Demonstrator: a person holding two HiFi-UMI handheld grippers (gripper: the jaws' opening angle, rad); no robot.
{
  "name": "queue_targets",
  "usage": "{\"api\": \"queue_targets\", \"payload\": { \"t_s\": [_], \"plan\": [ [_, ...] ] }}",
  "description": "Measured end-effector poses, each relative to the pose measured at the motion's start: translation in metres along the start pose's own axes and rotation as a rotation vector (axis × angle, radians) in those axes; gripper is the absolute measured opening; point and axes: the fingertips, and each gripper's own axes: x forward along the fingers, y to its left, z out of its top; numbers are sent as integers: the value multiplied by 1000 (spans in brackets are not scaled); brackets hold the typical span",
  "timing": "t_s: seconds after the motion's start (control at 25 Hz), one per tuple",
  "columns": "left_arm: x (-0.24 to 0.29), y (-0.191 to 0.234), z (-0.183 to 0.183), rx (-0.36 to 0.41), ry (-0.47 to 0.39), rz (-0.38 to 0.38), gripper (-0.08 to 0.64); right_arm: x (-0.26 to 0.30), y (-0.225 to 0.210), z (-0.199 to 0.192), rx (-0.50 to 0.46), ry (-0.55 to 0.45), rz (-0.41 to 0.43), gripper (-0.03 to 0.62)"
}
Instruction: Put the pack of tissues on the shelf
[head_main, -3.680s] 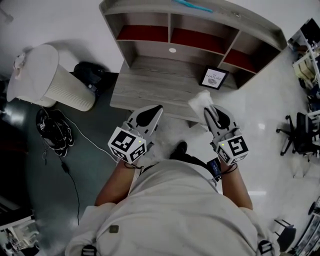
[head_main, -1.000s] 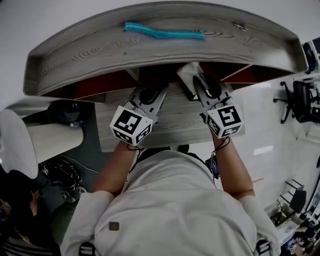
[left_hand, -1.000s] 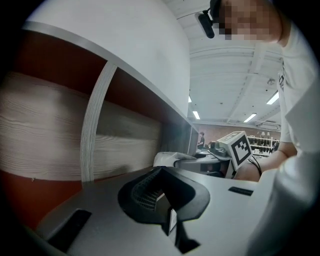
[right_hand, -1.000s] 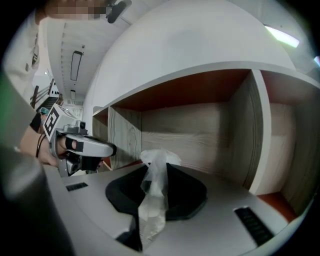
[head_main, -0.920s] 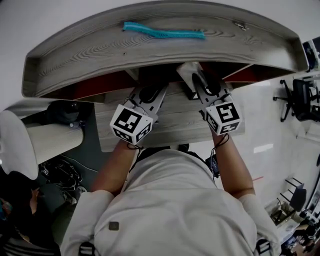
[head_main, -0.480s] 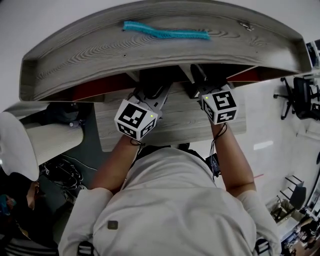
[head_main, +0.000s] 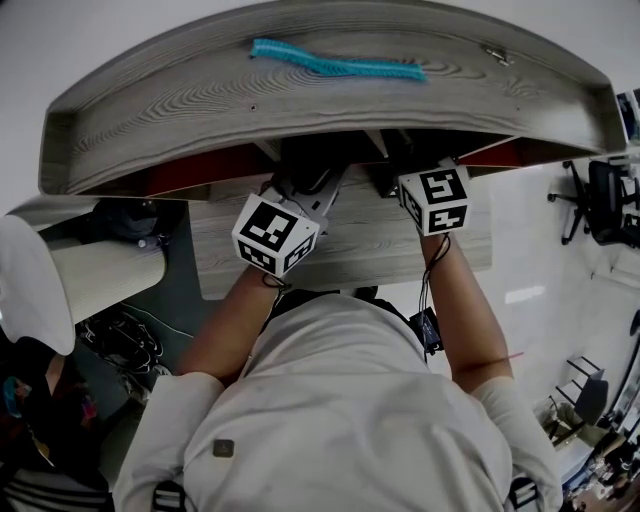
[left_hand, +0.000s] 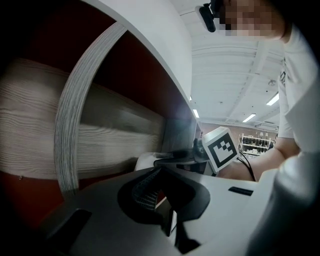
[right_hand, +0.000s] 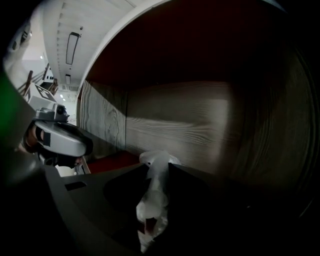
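Inside the shelf (right_hand: 175, 120), my right gripper (right_hand: 156, 167) jaws, just opening, loosely pinch the pack of tissues (right_hand: 152, 200) for release, while the left gripper (left_hand: 161, 172) idles closed and empty at nine o'clock.

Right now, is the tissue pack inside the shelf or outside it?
Inside. The tissue pack is between the jaws of the right gripper, which have just been opening, and the wooden walls of the shelf surround it.

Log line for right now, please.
right gripper: inside shelf | jaws: have just been opening, pack between them | left gripper: jaws together, empty
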Motion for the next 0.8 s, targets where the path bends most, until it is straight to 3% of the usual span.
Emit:
{"api": "queue_targets", "payload": {
  "t_s": [0.28, 0.8],
  "plan": [
    [-3, -3, -3, 4, 1, 19, 14, -1, -3, 1, 5, 1, -1, 233],
    [-18, -23, 4, 9, -29, 86, 14, -35, -2, 23, -16, -67, 18, 261]
  ]
}}
